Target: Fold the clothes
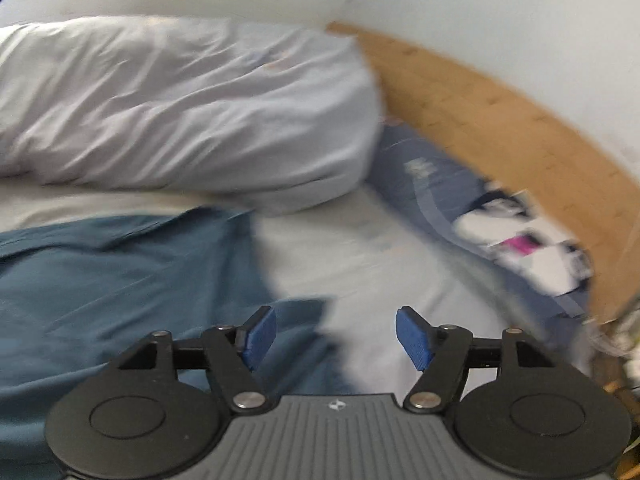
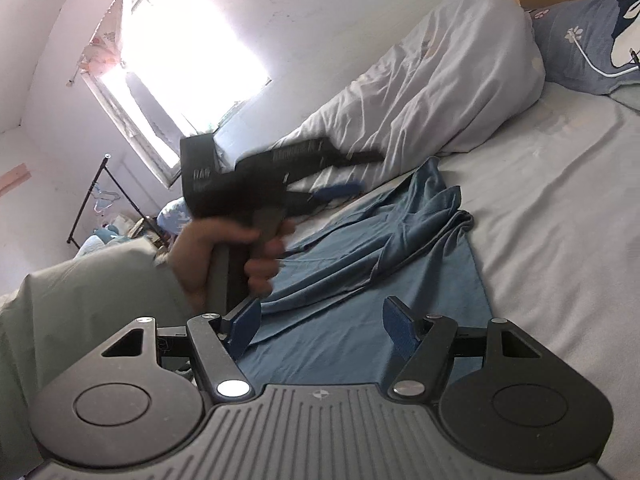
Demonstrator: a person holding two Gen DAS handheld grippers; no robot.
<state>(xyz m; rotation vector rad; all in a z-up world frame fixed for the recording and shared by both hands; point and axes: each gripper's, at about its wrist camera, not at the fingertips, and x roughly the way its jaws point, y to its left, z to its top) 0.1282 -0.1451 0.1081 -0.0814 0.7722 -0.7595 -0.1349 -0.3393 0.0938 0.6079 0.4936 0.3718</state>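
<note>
A blue shirt (image 1: 120, 276) lies partly spread and rumpled on the pale bed sheet (image 1: 380, 264); it also shows in the right wrist view (image 2: 360, 264). My left gripper (image 1: 336, 336) is open and empty, above the shirt's right edge. It also shows blurred in the right wrist view (image 2: 340, 188), held by a hand above the shirt's far side. My right gripper (image 2: 320, 330) is open and empty, just above the shirt's near edge.
A rolled white duvet (image 1: 180, 104) lies along the far side of the bed, also in the right wrist view (image 2: 440, 92). A blue patterned pillow (image 2: 592, 48) leans on the wooden headboard (image 1: 500, 120). A window (image 2: 176, 64) and a clothes rack (image 2: 104, 200) stand beyond.
</note>
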